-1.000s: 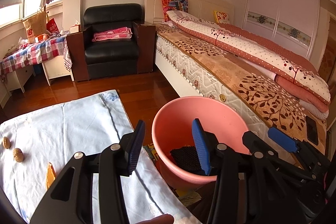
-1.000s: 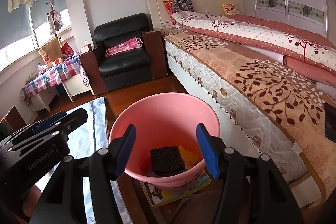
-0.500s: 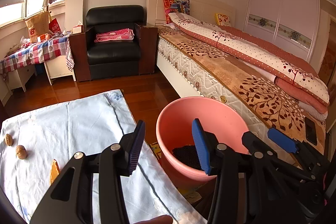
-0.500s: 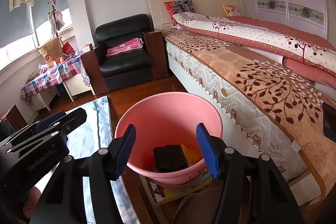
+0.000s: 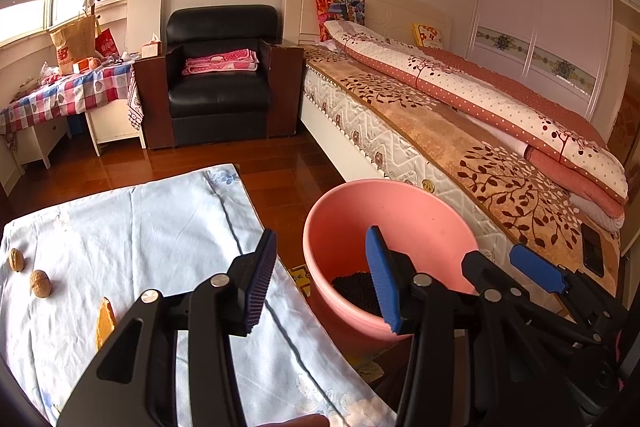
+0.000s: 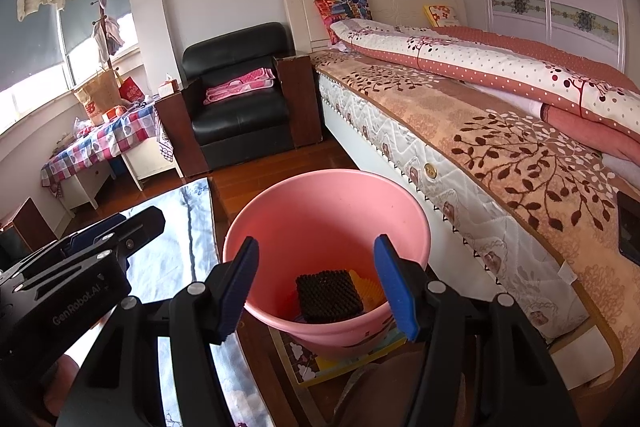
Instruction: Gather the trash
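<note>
A pink bucket (image 6: 328, 195) stands on the floor between the table and the bed, also in the left wrist view (image 5: 384, 203). A black ridged pad (image 6: 329, 294) and yellow scraps lie inside it. My right gripper (image 6: 316, 285) is open and empty over the bucket's near rim. My left gripper (image 5: 320, 281) is open and empty above the table's right edge. Two walnuts (image 5: 40, 283) and an orange peel piece (image 5: 105, 321) lie on the light blue tablecloth (image 5: 160, 227) at the left.
A bed (image 5: 460, 131) runs along the right. A black armchair (image 5: 218, 83) with a pink blanket stands at the back. A side table with a checked cloth (image 5: 68, 93) is at the far left. Wooden floor lies between.
Both grippers have drawn back and shifted slightly left from the bucket. The bucket appears a little farther away. Both stay open and empty.
</note>
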{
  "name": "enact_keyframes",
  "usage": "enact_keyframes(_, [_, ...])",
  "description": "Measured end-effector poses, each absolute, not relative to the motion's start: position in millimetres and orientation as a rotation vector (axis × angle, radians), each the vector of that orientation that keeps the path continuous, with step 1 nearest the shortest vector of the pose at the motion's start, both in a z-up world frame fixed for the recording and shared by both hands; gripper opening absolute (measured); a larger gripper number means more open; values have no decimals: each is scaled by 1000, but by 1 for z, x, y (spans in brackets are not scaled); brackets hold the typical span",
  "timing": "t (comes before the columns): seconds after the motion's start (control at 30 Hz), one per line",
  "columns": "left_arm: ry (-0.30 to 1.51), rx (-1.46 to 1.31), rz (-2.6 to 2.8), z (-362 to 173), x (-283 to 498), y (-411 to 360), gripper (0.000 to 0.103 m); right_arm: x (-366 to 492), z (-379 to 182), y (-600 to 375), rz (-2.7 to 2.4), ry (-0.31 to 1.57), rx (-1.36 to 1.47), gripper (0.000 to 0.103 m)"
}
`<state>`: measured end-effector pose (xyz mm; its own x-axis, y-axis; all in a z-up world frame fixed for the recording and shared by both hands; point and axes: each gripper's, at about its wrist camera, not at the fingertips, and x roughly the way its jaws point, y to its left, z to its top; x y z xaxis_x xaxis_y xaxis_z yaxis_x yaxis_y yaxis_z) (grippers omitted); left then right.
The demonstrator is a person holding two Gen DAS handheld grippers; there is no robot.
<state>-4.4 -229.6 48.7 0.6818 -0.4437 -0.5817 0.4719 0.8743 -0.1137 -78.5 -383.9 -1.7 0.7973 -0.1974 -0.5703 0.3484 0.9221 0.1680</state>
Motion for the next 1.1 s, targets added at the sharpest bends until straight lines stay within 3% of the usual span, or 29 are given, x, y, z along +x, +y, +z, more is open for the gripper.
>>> enact_keyframes(1.1, [648, 49, -512, 44, -4, -232, 47, -74, -4, -387, -287, 589, 271, 59])
